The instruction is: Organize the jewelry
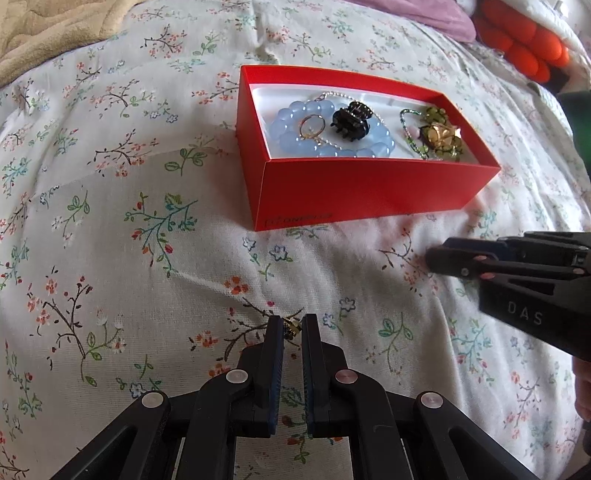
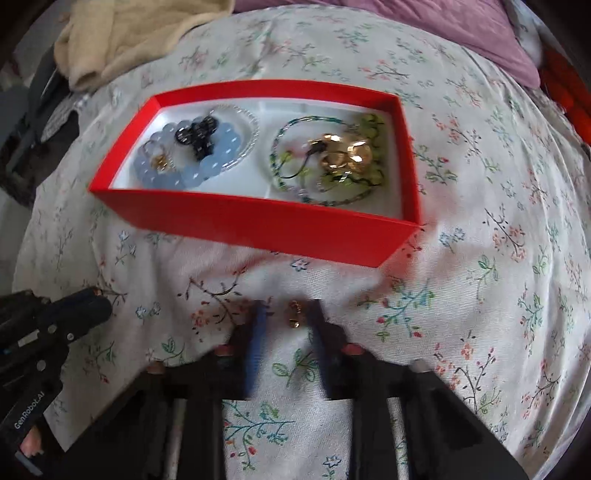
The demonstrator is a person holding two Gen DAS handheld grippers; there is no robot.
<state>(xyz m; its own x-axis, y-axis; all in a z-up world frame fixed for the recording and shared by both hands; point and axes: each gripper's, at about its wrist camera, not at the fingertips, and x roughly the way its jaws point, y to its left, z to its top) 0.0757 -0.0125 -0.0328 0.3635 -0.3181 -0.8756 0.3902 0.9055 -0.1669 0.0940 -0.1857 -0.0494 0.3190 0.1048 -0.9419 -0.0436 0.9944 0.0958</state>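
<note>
A red box [image 1: 369, 184] sits on the floral bedsheet [image 1: 147, 258]; it also shows in the right wrist view [image 2: 258, 221]. It holds a blue bead bracelet [image 1: 295, 140], a black claw clip [image 1: 351, 120], a gold ring [image 1: 312, 125], a green beaded necklace [image 2: 295, 155] and gold pieces [image 1: 441, 136]. My left gripper [image 1: 292, 326] is nearly shut on a small gold piece [image 1: 291, 328] in front of the box. My right gripper [image 2: 288, 314] is blurred, its fingers apart, with a small gold earring [image 2: 295, 314] between them; whether it is gripped I cannot tell.
A beige blanket [image 2: 129, 37] lies at the back left, a purple cloth [image 2: 406, 29] at the back, orange objects [image 1: 524, 48] at the back right. Dark items [image 2: 37, 110] lie off the bed's left edge.
</note>
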